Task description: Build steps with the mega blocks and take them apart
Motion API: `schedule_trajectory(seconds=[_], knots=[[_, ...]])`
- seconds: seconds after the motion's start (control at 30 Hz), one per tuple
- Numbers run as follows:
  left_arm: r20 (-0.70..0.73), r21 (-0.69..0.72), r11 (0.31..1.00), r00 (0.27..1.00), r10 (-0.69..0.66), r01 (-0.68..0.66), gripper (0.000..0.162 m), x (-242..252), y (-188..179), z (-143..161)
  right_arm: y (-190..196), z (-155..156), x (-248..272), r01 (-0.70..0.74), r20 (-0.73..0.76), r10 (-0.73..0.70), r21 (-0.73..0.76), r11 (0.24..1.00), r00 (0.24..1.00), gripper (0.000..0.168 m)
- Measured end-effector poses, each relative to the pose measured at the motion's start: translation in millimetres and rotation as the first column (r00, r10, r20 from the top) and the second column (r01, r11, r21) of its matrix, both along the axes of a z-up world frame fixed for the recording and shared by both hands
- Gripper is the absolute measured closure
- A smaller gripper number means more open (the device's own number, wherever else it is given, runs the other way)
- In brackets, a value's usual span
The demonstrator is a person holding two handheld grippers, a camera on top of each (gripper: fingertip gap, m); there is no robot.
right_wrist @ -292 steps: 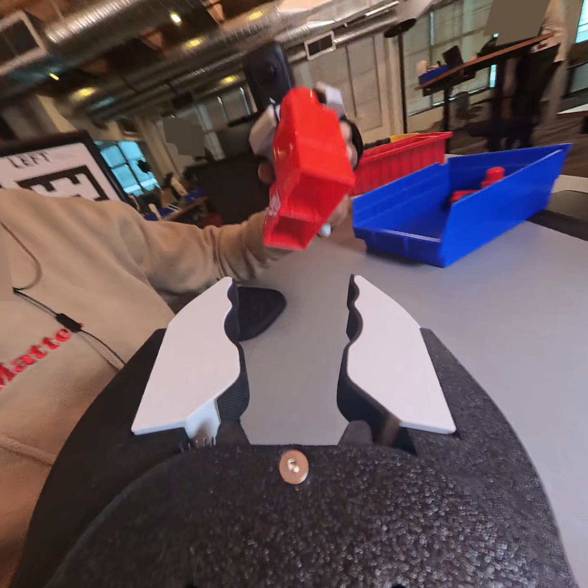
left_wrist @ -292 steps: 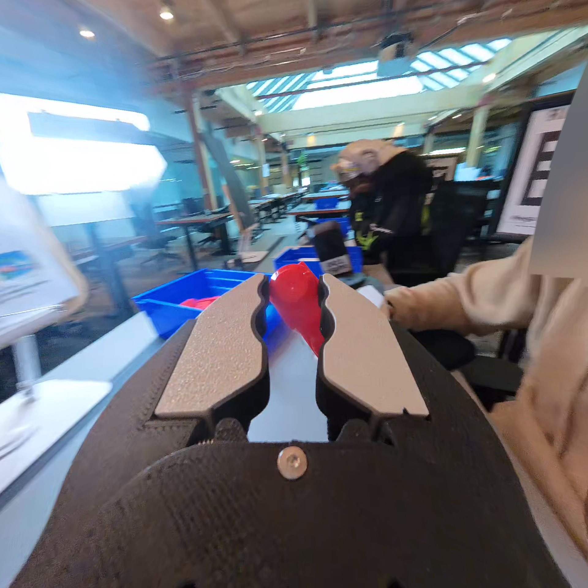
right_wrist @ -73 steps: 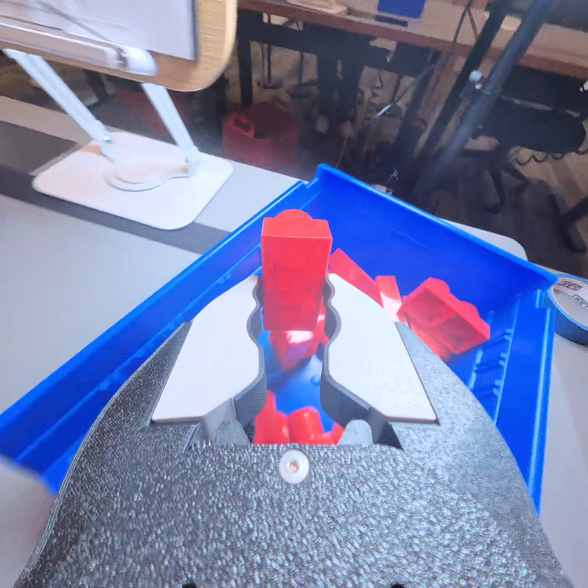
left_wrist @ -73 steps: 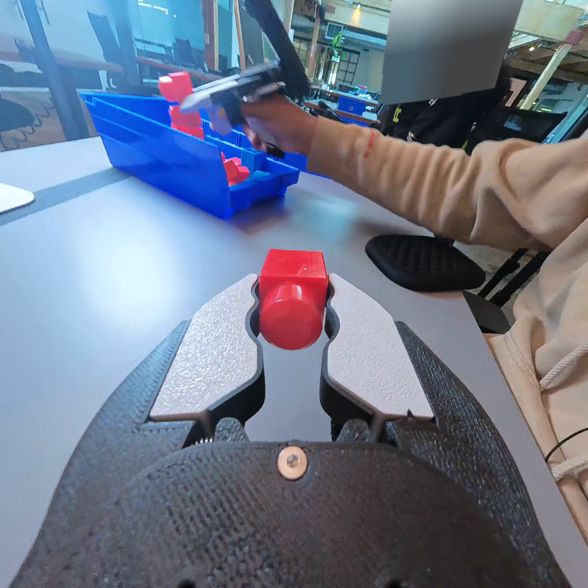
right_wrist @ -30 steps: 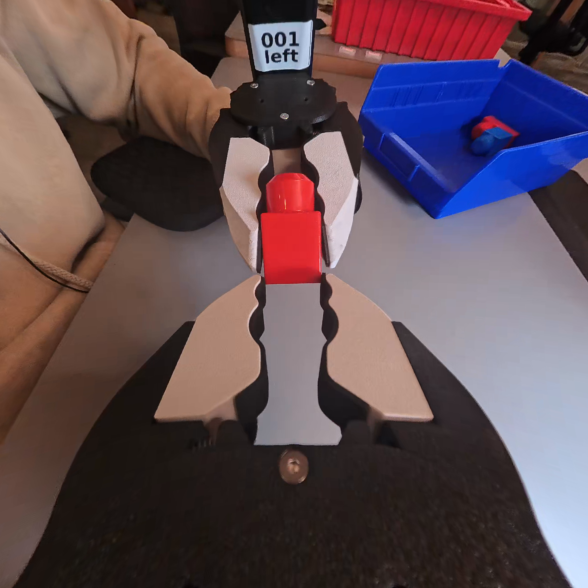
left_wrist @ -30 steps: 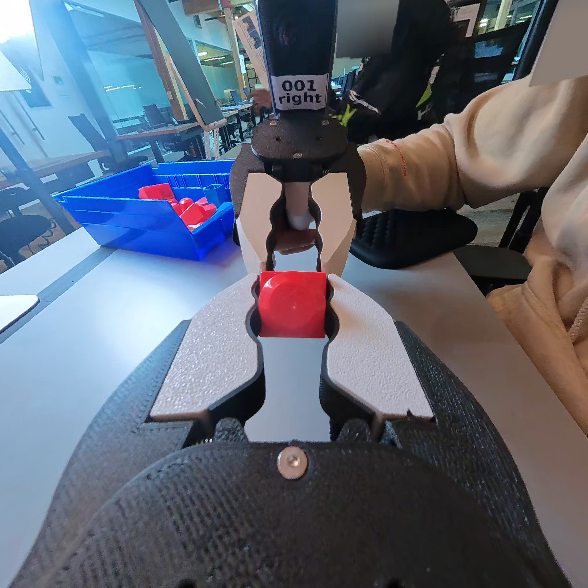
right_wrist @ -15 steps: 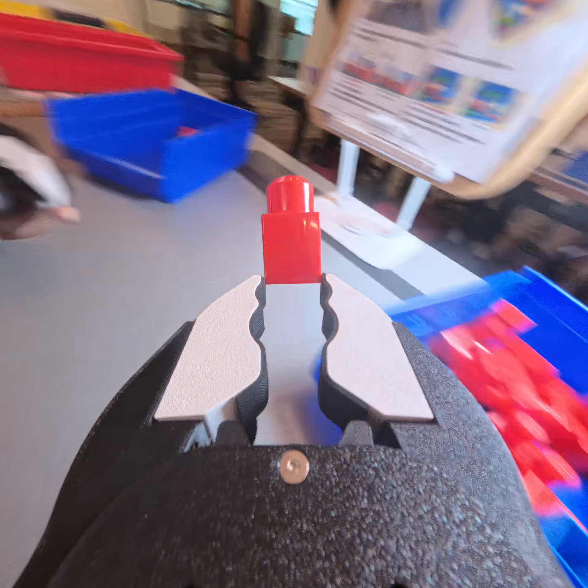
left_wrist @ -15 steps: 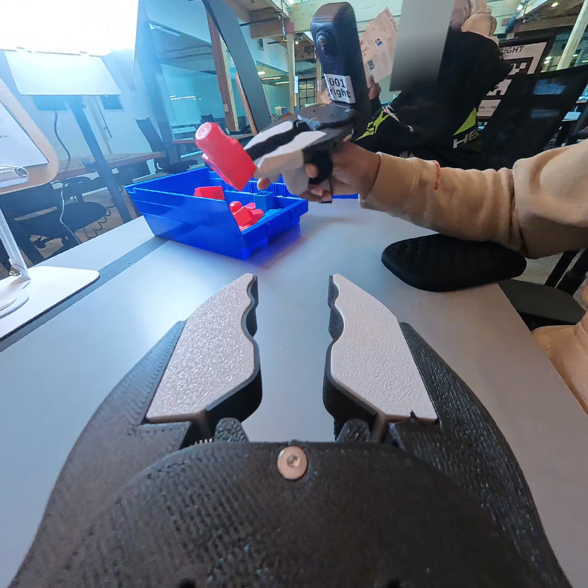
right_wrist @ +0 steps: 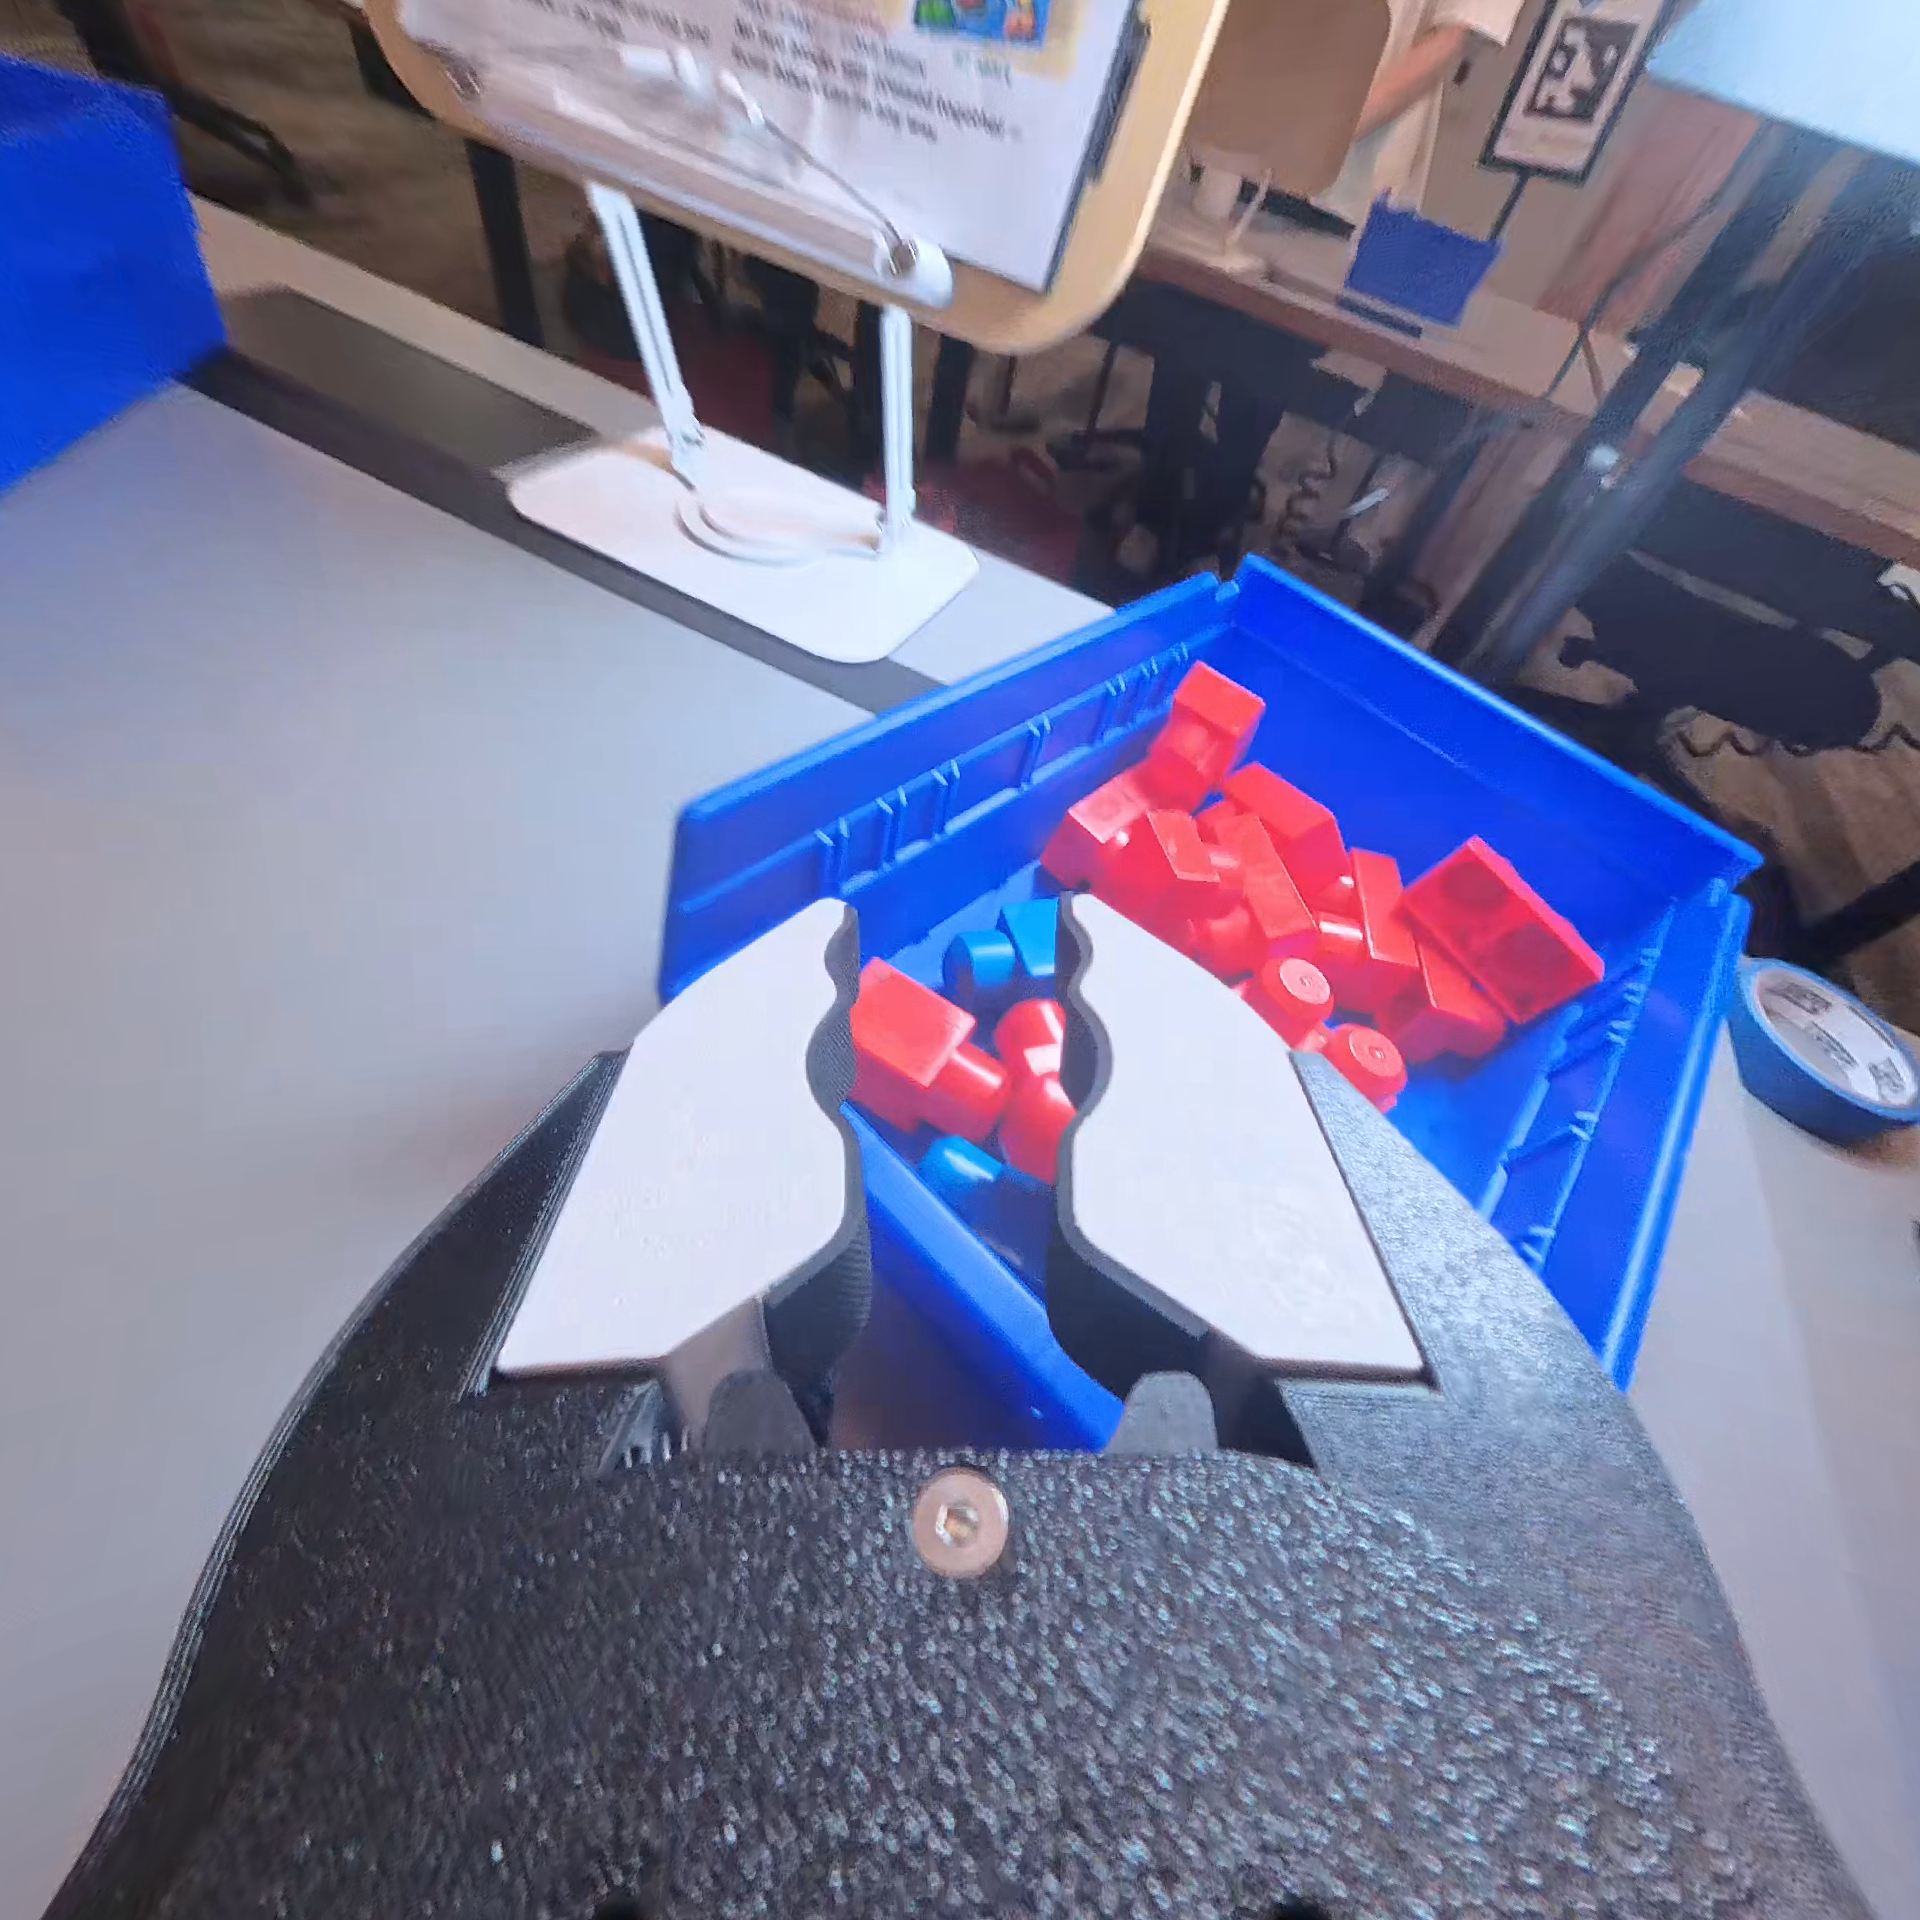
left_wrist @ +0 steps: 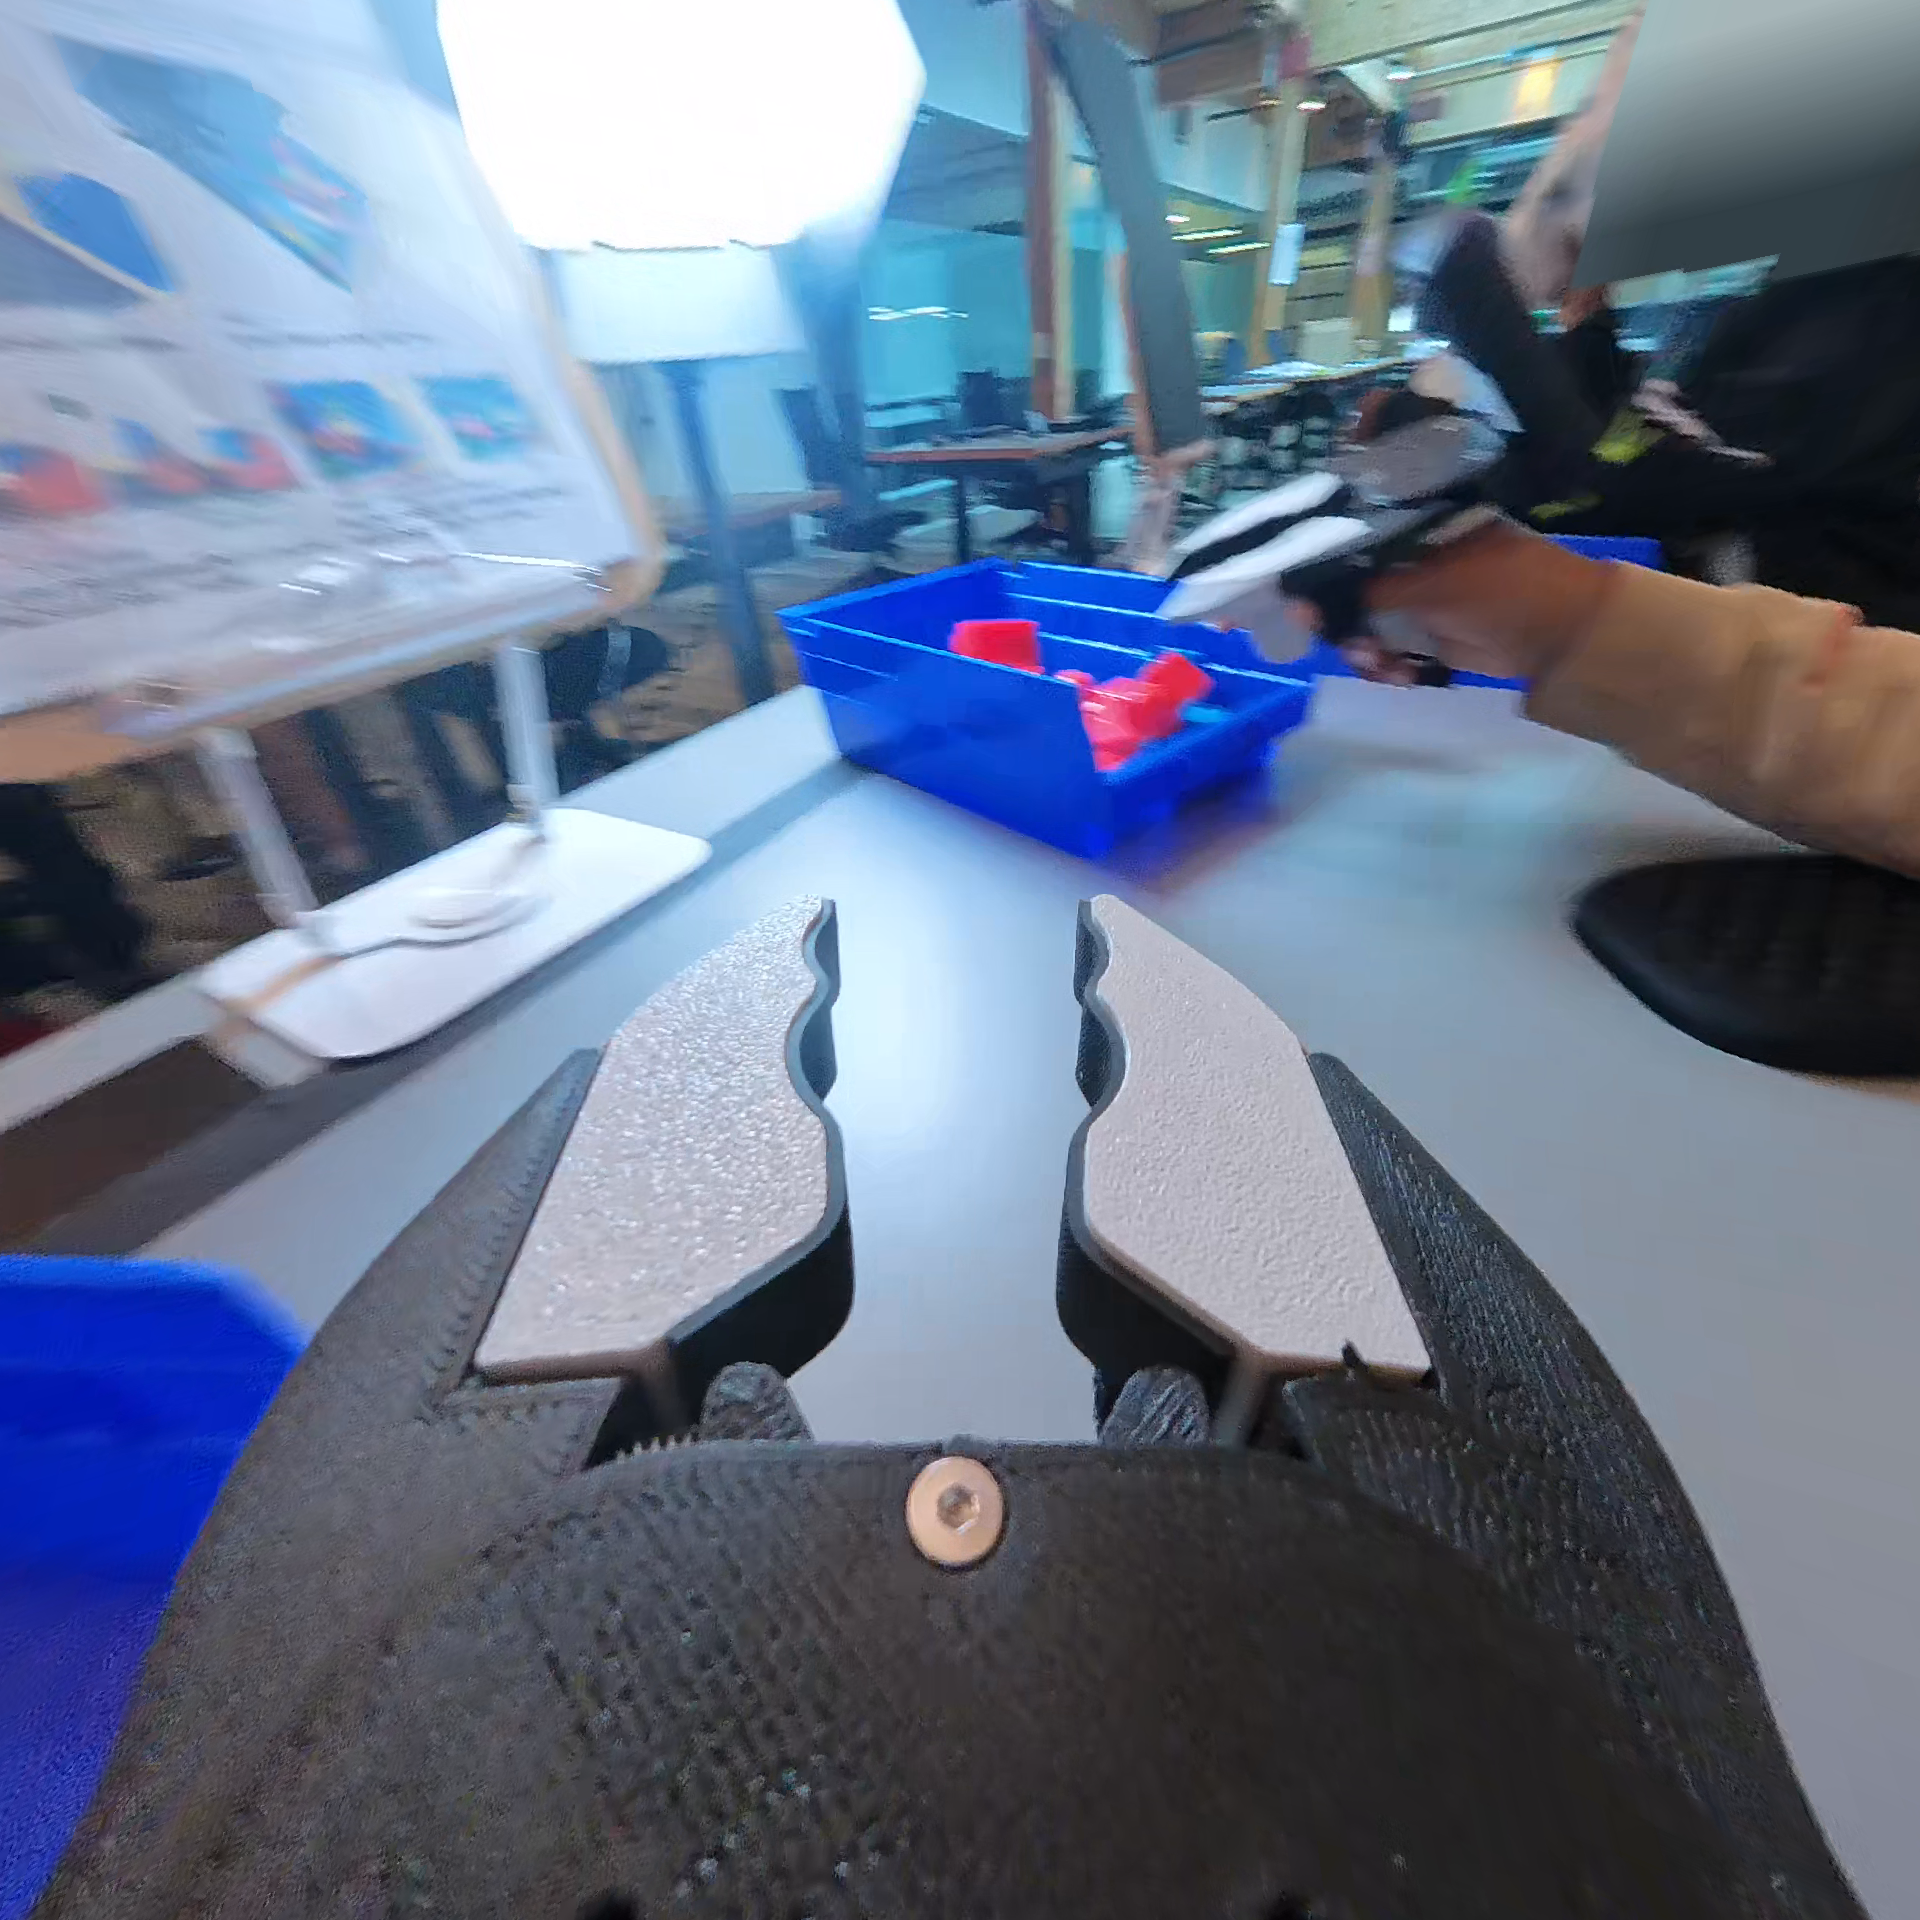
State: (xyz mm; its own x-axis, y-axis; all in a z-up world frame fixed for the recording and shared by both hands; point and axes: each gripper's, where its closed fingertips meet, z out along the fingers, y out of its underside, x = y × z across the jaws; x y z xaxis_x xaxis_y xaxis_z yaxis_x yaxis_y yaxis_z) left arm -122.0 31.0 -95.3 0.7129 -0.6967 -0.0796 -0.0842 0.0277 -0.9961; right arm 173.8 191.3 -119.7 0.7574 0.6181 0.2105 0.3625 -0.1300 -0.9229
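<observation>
My right gripper (right_wrist: pixel 956 920) is open and empty, hovering over the near corner of a blue bin (right_wrist: pixel 1351 665). The bin holds several red mega blocks (right_wrist: pixel 1278 883) and a few blue ones (right_wrist: pixel 982 961). One red block (right_wrist: pixel 914 1049) lies in the bin right below the gap between the fingers. My left gripper (left_wrist: pixel 954 914) is open and empty above the grey table (left_wrist: pixel 1299 1039). In the left wrist view the same bin (left_wrist: pixel 966 727) sits farther off, with the right gripper (left_wrist: pixel 1236 571) above its far side.
A white stand base (right_wrist: pixel 748 540) carrying an instruction board stands at the table's back edge. A roll of blue tape (right_wrist: pixel 1829 1049) lies right of the bin. A second blue bin (left_wrist: pixel 114 1455) is at the left gripper's lower left. A black pad (left_wrist: pixel 1766 966) lies to the right. About 35 centimetres separates my left fingertips from my right.
The left gripper let go of the red block and the right one took it. The right gripper swung over the bin and no longer holds it. The left gripper turned left.
</observation>
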Motion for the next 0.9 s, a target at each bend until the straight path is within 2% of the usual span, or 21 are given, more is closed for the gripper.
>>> schedule_trajectory(seconds=[0.1,0.17,0.27,0.33,0.43,0.53,0.6,0.63,0.73,0.83,0.87,0.9], knots=[[-0.017,0.001,0.979,0.979,0.202,-0.202,0.116,-71,28,38,-13,21,-15,-0.068,-0.086,0.070,0.029,0.997,0.994,0.133],[-0.073,-0.043,0.933,0.933,0.353,-0.356,0.113,-132,50,55,-23,30,-28,-0.124,-0.130,0.129,0.041,0.991,0.983,0.134],[-0.204,-0.159,0.804,0.816,0.541,-0.573,0.112,-226,87,58,-37,34,-48,-0.193,-0.130,0.200,0.063,0.979,0.971,0.135],[-0.328,-0.249,0.694,0.732,0.596,-0.676,0.112,-279,110,43,-44,30,-61,-0.231,-0.094,0.238,0.079,0.970,0.967,0.136],[-0.516,-0.387,0.566,0.680,0.521,-0.728,0.107,-318,131,-2,-53,19,-76,-0.283,-0.022,0.286,0.088,0.955,0.958,0.136],[-0.710,-0.459,0.383,0.590,0.384,-0.802,0.099,-341,133,-60,-58,7,-85,-0.309,0.040,0.307,0.083,0.947,0.951,0.136],[-0.763,-0.491,0.263,0.556,0.329,-0.830,0.094,-347,133,-90,-60,1,-89,-0.323,0.056,0.319,0.073,0.944,0.946,0.137],[-0.775,-0.498,0.224,0.546,0.319,-0.838,0.093,-348,136,-101,-61,-1,-92,-0.331,0.057,0.328,0.065,0.941,0.943,0.137],[-0.771,-0.513,0.133,0.523,0.363,-0.848,0.098,-353,148,-121,-64,-10,-97,-0.350,0.066,0.347,0.043,0.936,0.935,0.137],[-0.794,-0.492,0.049,0.471,0.383,-0.869,0.110,-365,150,-137,-67,-19,-99,-0.361,0.093,0.357,0.032,0.932,0.929,0.138],[-0.807,-0.455,0.052,0.436,0.398,-0.889,0.117,-371,152,-137,-67,-20,-100,-0.365,0.101,0.360,0.033,0.930,0.927,0.139],[-0.804,-0.447,0.060,0.430,0.410,-0.892,0.117,-371,155,-137,-68,-21,-101,-0.370,0.106,0.364,0.036,0.928,0.925,0.139]])
